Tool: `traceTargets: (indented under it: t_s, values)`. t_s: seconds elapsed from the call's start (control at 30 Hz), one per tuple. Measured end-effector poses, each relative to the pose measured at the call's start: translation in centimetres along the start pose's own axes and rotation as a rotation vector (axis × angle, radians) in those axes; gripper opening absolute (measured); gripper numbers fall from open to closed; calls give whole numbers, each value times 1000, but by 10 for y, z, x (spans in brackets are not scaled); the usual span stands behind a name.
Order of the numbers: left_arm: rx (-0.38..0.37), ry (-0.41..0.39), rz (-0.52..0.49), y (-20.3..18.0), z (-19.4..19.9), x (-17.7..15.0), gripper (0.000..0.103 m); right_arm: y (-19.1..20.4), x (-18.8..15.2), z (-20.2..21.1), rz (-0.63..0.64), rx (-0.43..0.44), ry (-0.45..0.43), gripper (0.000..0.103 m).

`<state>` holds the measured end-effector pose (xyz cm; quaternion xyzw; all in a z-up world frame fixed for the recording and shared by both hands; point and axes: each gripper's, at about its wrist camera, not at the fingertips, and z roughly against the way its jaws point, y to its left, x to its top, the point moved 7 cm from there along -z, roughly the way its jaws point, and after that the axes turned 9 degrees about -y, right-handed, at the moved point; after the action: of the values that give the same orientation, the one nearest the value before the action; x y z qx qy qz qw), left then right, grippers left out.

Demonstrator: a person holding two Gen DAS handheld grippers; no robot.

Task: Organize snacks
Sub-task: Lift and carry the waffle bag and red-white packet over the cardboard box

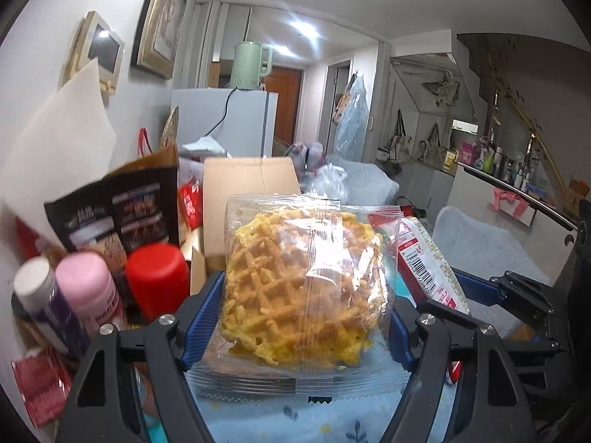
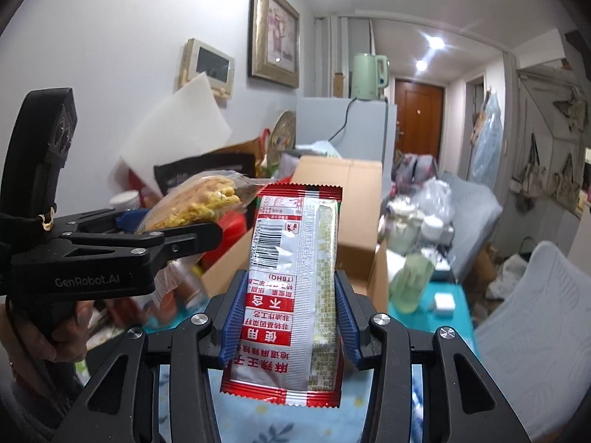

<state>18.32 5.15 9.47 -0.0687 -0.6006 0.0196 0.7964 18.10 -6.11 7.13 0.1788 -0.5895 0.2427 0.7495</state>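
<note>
My left gripper (image 1: 303, 317) is shut on a clear packet of yellow waffle snack (image 1: 303, 288), held up above the table. The same left gripper (image 2: 155, 229) and the waffle packet (image 2: 199, 203) show at the left of the right wrist view. My right gripper (image 2: 290, 317) is shut on a red and white snack packet (image 2: 291, 291) with a barcode, held upright. That red packet (image 1: 428, 265) and the right gripper show at the right of the left wrist view. An open cardboard box (image 2: 354, 199) stands just behind both packets; it also shows in the left wrist view (image 1: 247, 192).
Bottles with white, pink and red caps (image 1: 155, 277) and a dark snack bag (image 1: 122, 214) crowd the left by the wall. A pale green bottle (image 2: 410, 280) and a white charger stand on the teal table top. A grey chair (image 2: 532, 325) is at the right. The tablecloth (image 1: 295, 421) is light blue.
</note>
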Motion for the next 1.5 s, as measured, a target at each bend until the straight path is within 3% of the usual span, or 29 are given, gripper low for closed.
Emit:
traceTargets:
  t_s: [0.3,0.63,0.83,0.93,1.5]
  values:
    - [35,-11,-12,10,-57,21,77,-30,23,-51,-33,-11,-19,44]
    - [90,28,20,38,-126,11,77,-60,19,-112,-83,-26,5,44]
    - [133,96,3,54,-160,-9,77,-70,-3,-154,-129,-3,71,44]
    - [137,143,9,59,-177,-21,77,-76,-11,-168,-125,-34,98,44]
    - [189,356,14,72,-226,-75,77,-80,-56,-211,-91,-63,269,44]
